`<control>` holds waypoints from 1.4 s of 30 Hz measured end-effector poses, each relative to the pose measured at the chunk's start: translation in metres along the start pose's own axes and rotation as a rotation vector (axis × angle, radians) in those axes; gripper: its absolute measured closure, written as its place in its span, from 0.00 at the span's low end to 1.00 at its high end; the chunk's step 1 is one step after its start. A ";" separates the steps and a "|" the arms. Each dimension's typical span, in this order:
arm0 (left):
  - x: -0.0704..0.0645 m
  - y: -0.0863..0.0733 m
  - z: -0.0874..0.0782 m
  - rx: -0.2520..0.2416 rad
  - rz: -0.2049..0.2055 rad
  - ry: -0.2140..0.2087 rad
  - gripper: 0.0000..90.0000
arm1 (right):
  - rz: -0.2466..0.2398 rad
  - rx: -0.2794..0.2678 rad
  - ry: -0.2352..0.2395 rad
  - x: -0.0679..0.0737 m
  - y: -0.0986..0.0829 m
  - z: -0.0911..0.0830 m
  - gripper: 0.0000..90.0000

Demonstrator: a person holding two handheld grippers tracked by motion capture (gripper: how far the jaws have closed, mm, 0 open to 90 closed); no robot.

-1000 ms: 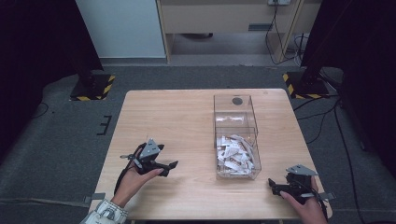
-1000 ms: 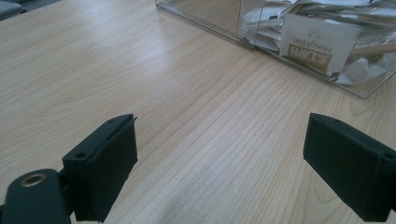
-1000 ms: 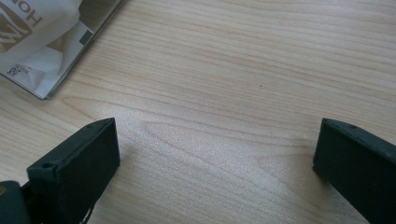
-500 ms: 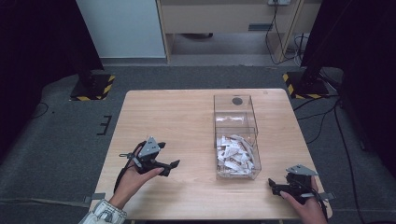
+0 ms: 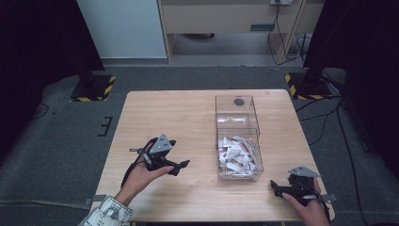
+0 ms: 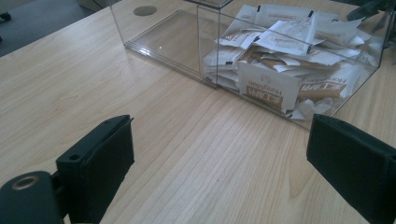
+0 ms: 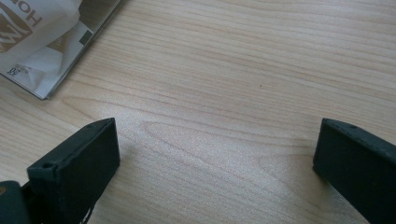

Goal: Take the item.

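Note:
A clear plastic box (image 5: 237, 123) with two compartments stands right of the table's middle. Its near compartment holds a heap of white and brown sachets (image 5: 234, 157); the far compartment is bare. In the left gripper view the sachets (image 6: 285, 56) press against the box's clear wall (image 6: 159, 32). My left gripper (image 5: 181, 166) is held low over the table left of the box, pointing toward it, jaws wide open (image 6: 219, 140) with nothing between them. At the near right corner, my right gripper (image 5: 276, 188) points left, open (image 7: 219, 135) over bare wood.
The wooden table (image 5: 164, 117) has open surface on its left half and along the front edge. A dark round mark (image 5: 239, 101) lies under the box's far compartment. A sachet corner (image 7: 32, 46) behind the box wall shows in the right gripper view.
My left gripper has shifted slightly forward and to the right. The right gripper has hardly moved.

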State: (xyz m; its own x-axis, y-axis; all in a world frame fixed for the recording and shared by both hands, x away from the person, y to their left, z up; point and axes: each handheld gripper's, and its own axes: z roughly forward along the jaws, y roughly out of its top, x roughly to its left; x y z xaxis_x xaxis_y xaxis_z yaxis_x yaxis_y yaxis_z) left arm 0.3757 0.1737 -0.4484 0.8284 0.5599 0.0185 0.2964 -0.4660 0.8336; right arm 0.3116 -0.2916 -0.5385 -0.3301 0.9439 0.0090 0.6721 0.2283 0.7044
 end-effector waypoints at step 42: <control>-0.045 0.099 0.077 -0.002 0.139 -0.100 0.12 | 0.003 0.000 0.000 0.000 0.000 0.000 0.01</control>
State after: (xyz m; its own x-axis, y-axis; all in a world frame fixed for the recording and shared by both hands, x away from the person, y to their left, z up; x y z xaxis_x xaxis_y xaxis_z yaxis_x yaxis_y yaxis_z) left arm 0.4044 0.0497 -0.4089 0.9045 0.4191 0.0792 0.1744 -0.5329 0.8280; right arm 0.3115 -0.2914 -0.5385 -0.3286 0.9444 0.0111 0.6731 0.2259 0.7042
